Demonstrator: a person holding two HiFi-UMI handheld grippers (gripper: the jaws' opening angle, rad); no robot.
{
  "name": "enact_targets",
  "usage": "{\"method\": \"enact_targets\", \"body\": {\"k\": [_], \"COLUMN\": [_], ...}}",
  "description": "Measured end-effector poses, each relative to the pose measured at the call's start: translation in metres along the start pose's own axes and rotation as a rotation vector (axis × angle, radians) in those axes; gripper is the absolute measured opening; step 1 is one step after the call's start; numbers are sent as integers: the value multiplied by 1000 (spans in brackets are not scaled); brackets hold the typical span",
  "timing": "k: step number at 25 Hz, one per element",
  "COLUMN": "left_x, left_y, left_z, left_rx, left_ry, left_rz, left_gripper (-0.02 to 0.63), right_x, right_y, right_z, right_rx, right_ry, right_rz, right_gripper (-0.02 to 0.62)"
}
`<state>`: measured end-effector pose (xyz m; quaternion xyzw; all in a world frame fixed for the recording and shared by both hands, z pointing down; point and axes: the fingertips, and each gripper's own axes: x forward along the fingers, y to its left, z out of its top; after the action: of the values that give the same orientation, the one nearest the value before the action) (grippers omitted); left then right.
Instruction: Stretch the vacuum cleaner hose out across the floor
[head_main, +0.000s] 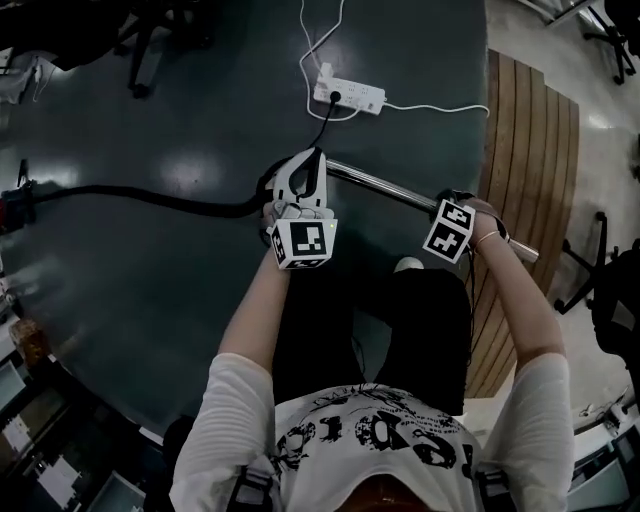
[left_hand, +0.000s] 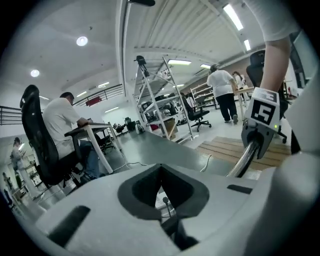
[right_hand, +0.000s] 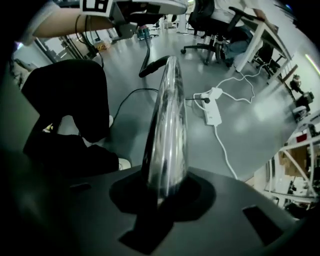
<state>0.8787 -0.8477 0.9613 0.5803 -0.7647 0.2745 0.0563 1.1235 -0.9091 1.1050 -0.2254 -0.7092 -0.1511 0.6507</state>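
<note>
My right hand-held gripper (right_hand: 162, 200) is pinching the shiny round metal tube (right_hand: 167, 125); my left hand-held gripper (head_main: 305, 175) is pressing together near the black hose (head_main: 150, 197).

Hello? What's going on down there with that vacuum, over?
Left gripper shut; right gripper shut on shiny chrome metal tube. Black hose trails left across dark floor. White power strip and cords lie close by.

In your head view the hose (head_main: 150, 197) runs toward 9 o'clock and sinks into dark clutter at the edge, so you cannot tell its far end. Your left gripper (head_main: 316, 160) covers where hose meets metal tube (head_main: 380, 185). The white cable (head_main: 304, 30) is cut off at 12 o'clock. In the right gripper view, dark pads swallow the tube's near end at 6 o'clock.
</note>
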Motion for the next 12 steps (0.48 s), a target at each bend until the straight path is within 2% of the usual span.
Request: {"method": "enact_targets", "body": {"k": [5,9,12], "left_x": [74,127,160], "left_y": [-17,-41,-66], "left_z": [-75,-93,-100], "left_rx": [-78,-78,-93], "left_ry": [-37,-67,-58], "left_rz": [-38,-102,-163], "left_gripper": [5,5,5], "right_x": [92,157,193], "right_y": [-34,-55,-64], "right_z": [-27,-43,-51], "right_rx": [103,111,130], "right_ry": [-27,-38,-72], "right_rz": [50,123,181], "right_gripper": [89,89,89]}}
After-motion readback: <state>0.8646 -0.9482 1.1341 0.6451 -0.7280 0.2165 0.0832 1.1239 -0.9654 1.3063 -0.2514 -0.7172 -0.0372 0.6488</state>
